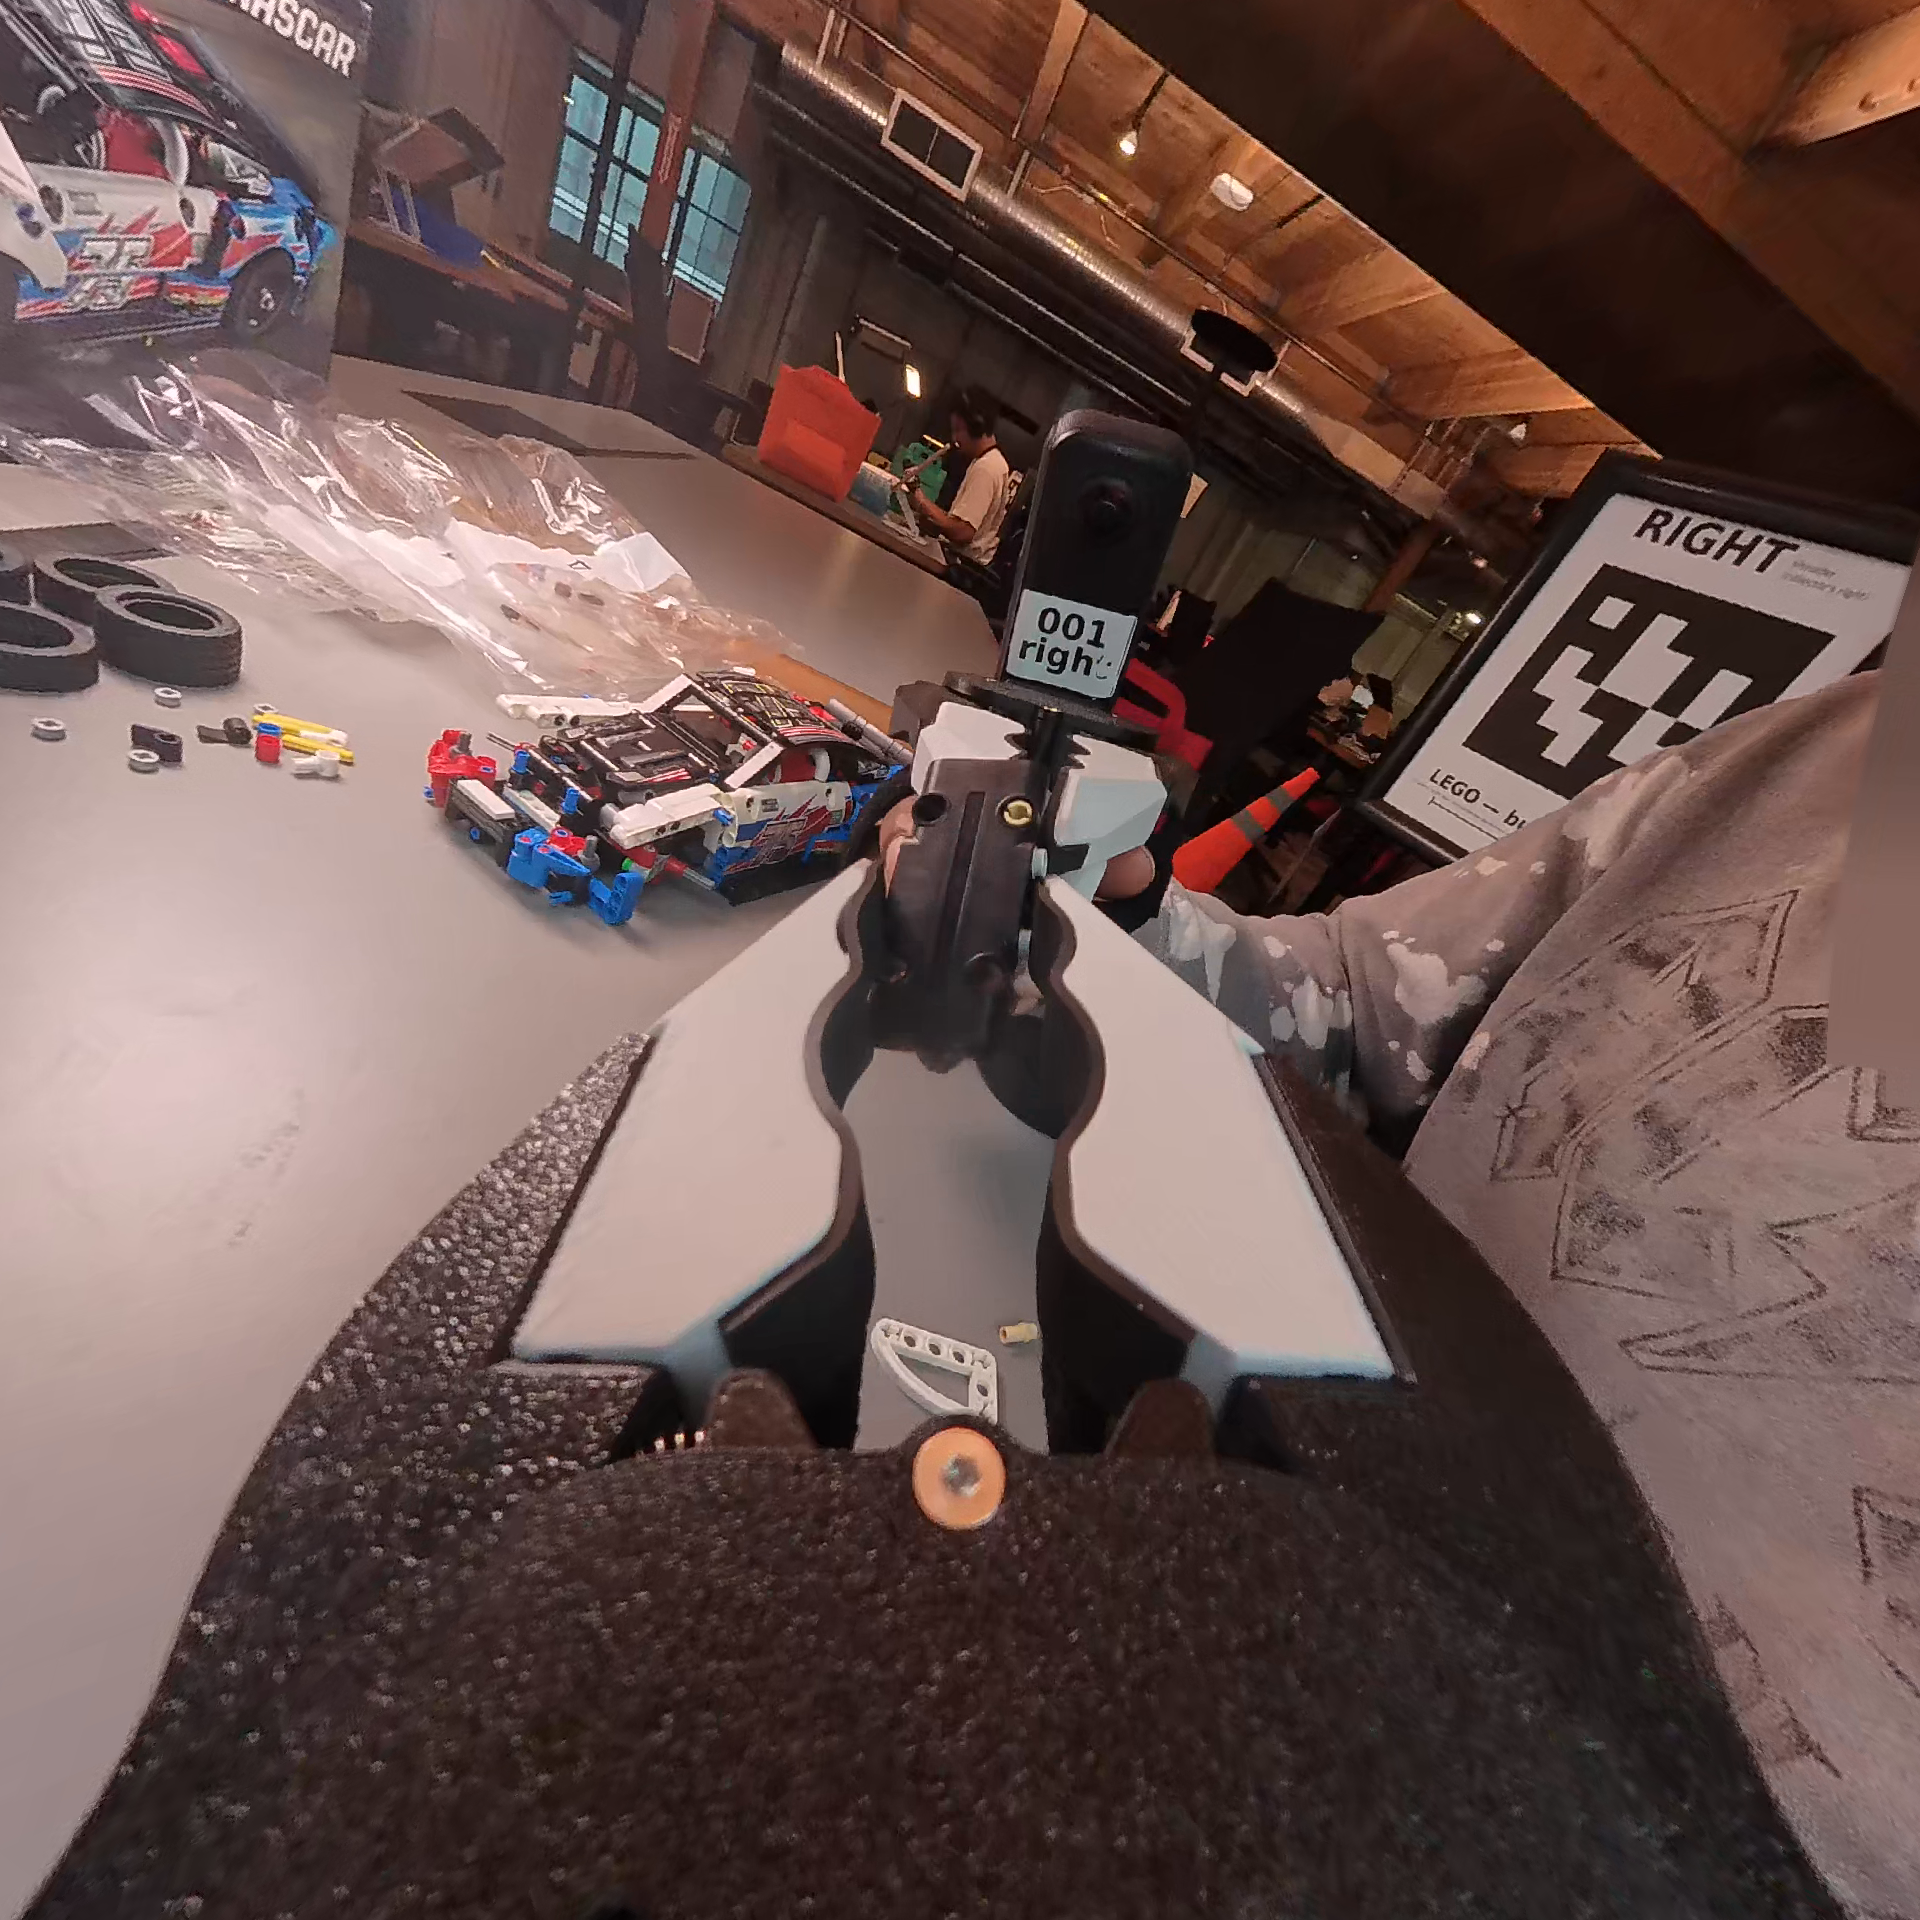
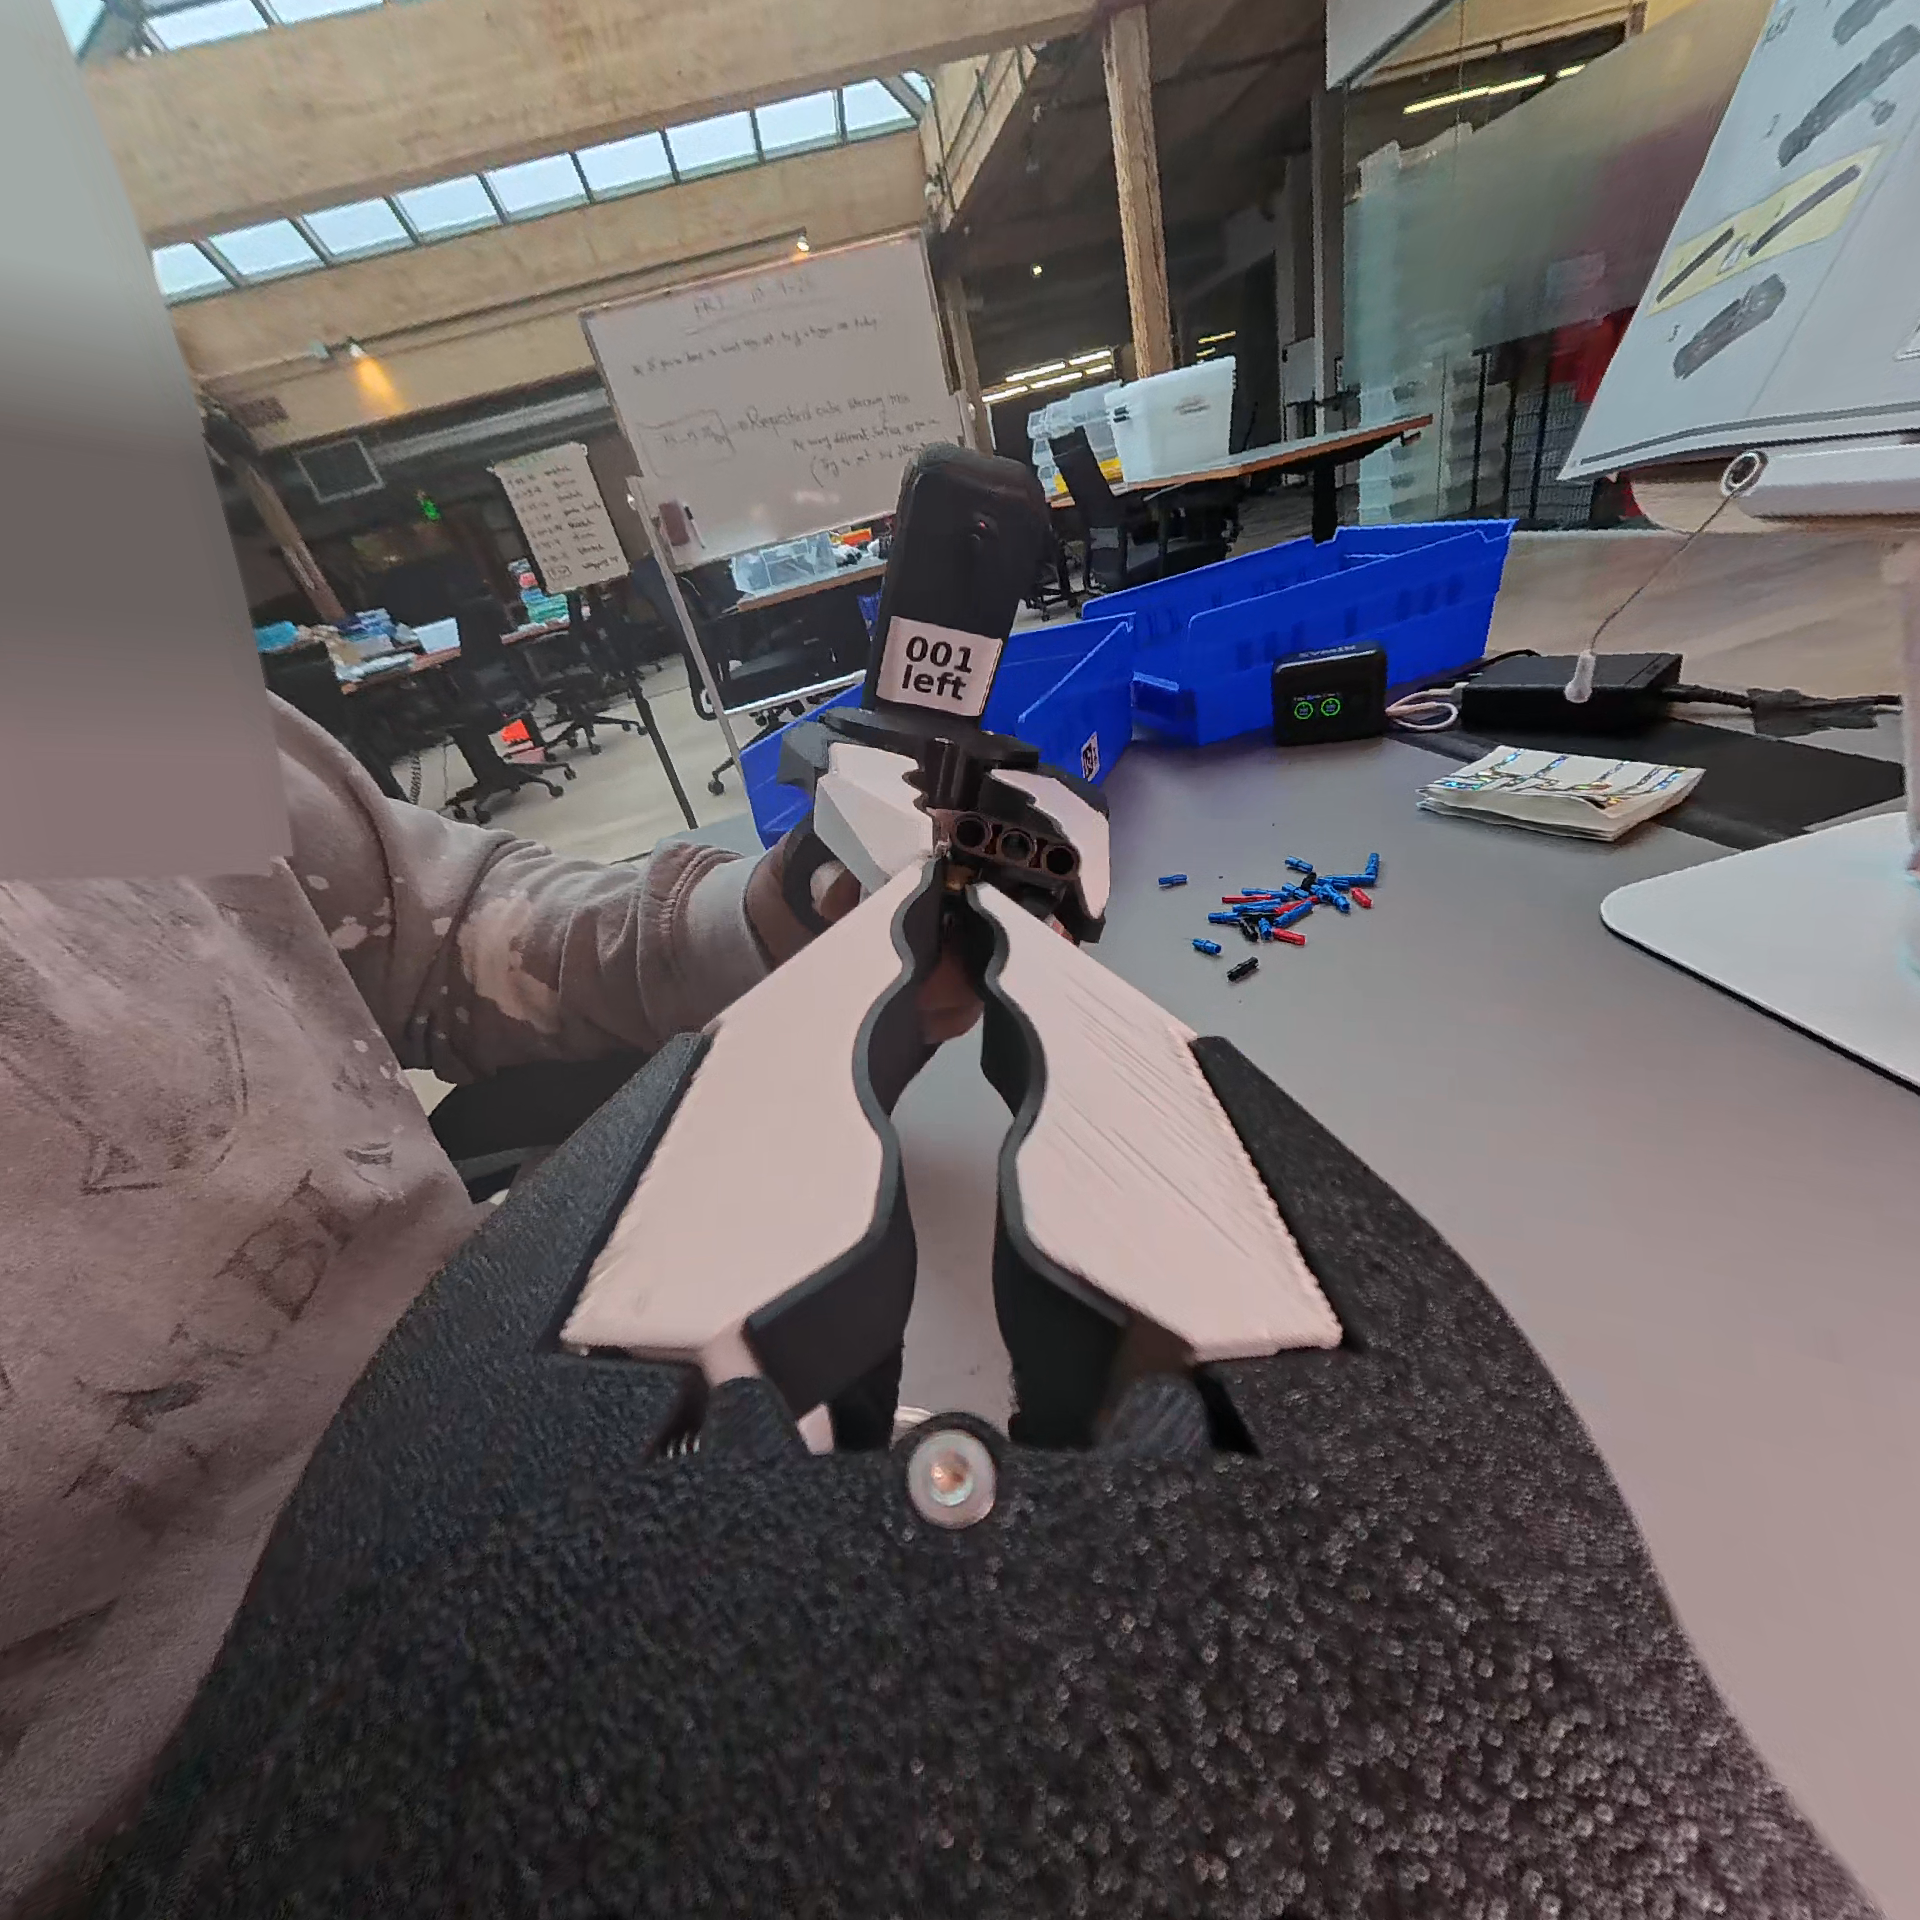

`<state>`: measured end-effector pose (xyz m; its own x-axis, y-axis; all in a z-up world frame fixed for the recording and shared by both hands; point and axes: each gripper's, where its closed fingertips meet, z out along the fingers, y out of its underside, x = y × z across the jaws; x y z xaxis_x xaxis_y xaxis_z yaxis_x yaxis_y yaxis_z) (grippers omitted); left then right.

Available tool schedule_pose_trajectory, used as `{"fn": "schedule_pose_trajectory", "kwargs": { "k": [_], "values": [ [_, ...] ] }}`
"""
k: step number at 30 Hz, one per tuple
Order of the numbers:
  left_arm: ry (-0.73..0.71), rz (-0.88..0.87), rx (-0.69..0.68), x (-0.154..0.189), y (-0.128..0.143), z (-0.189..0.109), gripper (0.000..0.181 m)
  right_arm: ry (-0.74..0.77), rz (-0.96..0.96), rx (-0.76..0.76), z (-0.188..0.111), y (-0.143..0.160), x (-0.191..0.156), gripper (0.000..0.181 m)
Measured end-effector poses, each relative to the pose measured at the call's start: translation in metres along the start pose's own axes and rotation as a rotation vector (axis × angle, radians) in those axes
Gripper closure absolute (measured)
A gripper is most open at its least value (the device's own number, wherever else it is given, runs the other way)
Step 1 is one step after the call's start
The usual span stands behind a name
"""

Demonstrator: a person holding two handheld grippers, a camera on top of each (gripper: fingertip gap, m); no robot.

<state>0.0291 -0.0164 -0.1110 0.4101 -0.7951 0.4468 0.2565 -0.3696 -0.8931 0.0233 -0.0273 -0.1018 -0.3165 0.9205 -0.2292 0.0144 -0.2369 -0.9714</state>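
Left wrist view showed both grippers meeting tip to tip above the grey table [image 1: 260, 1039]. Left gripper [image 1: 951, 940] gripped a black beam [image 1: 940, 914]; right gripper [image 2: 951, 899] pinched a black holed beam [image 2: 1013, 854].

Timber-beamed workshop, skylights [image 2: 540, 177], whiteboard [image 2: 774, 400], grey table [image 1: 208, 1039].

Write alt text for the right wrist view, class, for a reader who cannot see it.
The right tool meets the left tool tip to tip above a grey table, with a black three-hole beam at the meeting point; which tool grips it is unclear. Blue, red and black pins lie scattered nearby, in front of blue bins.
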Motion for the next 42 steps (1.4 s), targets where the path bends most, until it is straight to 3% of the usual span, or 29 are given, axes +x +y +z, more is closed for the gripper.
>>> {"fn": "schedule_pose_trajectory", "kwargs": {
  "k": [7, 8, 10, 12, 15, 19, 27, 33, 36, 42],
  "values": [
    [-0.014, 0.012, -0.006, -0.003, 0.000, 0.002, 0.157, -0.011, 0.007, -0.015, -0.003, 0.001, 0.000, 0.180],
    [-0.022, -0.003, 0.060, -0.007, -0.010, -0.005, 0.155, -0.007, 0.000, -0.015, -0.004, 0.001, 0.001, 0.181],
    [-0.065, -0.078, 0.238, -0.026, -0.049, -0.048, 0.160, 0.021, 0.015, -0.026, -0.018, 0.005, 0.009, 0.181],
    [-0.121, 0.048, 0.140, -0.025, -0.040, -0.053, 0.155, 0.070, 0.010, -0.039, -0.016, 0.013, 0.016, 0.181],
    [-0.088, -0.021, 0.135, -0.025, -0.032, -0.039, 0.157, 0.053, 0.045, -0.035, 0.002, 0.017, 0.017, 0.181],
    [-0.062, -0.060, 0.111, -0.027, -0.024, -0.034, 0.157, 0.058, 0.071, 0.016, 0.004, 0.008, 0.018, 0.181],
    [-0.035, -0.063, 0.067, -0.021, -0.007, -0.017, 0.155, 0.082, 0.107, 0.053, 0.007, 0.000, 0.017, 0.158],
    [-0.060, 0.009, -0.002, -0.017, 0.004, -0.007, 0.155, 0.069, 0.126, 0.047, 0.009, 0.002, 0.015, 0.160],
    [-0.128, 0.085, -0.076, -0.023, 0.014, -0.005, 0.155, 0.090, 0.160, 0.069, 0.005, 0.000, 0.020, 0.176],
    [-0.190, 0.113, -0.126, -0.030, 0.021, -0.003, 0.155, 0.121, 0.125, -0.028, 0.011, 0.016, 0.021, 0.170]
  ]
}}
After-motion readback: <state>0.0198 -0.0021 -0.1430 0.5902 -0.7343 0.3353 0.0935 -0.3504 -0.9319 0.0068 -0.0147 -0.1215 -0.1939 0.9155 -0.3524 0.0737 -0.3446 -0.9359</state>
